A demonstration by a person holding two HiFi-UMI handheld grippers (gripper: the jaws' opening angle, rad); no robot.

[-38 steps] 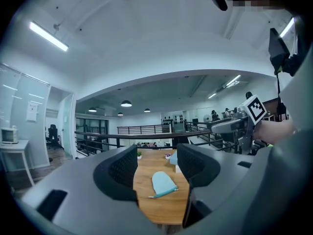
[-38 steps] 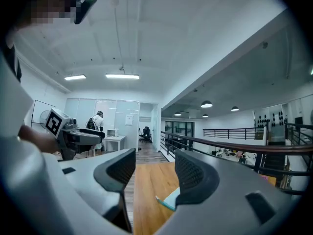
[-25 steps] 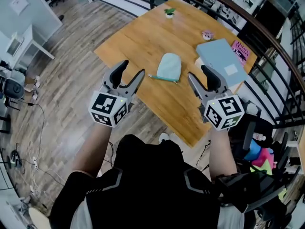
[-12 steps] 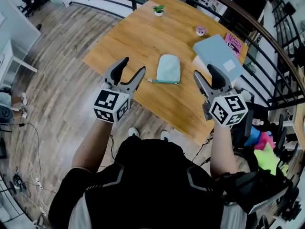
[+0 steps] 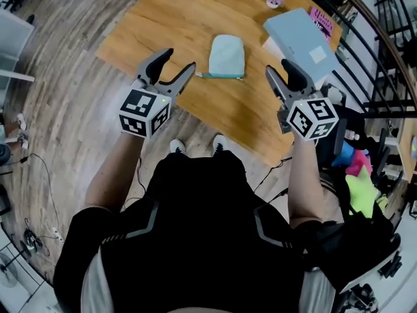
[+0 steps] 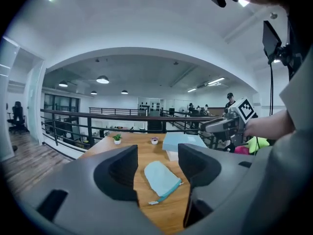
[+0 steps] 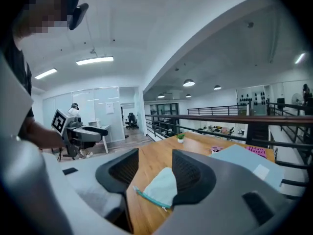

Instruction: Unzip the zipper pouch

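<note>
I am bringing both hands down toward the pale mint fabric zipper pouch [image 5: 227,55], which is lying flat on the wooden table [image 5: 176,25], just beyond and between them. The jaws of my left gripper [image 5: 177,60] are widening and those of my right gripper [image 5: 280,68] are narrowing slightly. Both are standing apart and empty, so unzipping is not yet starting.

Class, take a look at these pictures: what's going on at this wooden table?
A person holds a grey two-jaw claw in each hand by the near edge of the wooden table. The left claw has just opened wider, the right claw closed slightly; both are open with nothing gripped. The pale blue fabric zipper pouch with a teal zipper lies flat on the table ahead of them, untouched.
</note>
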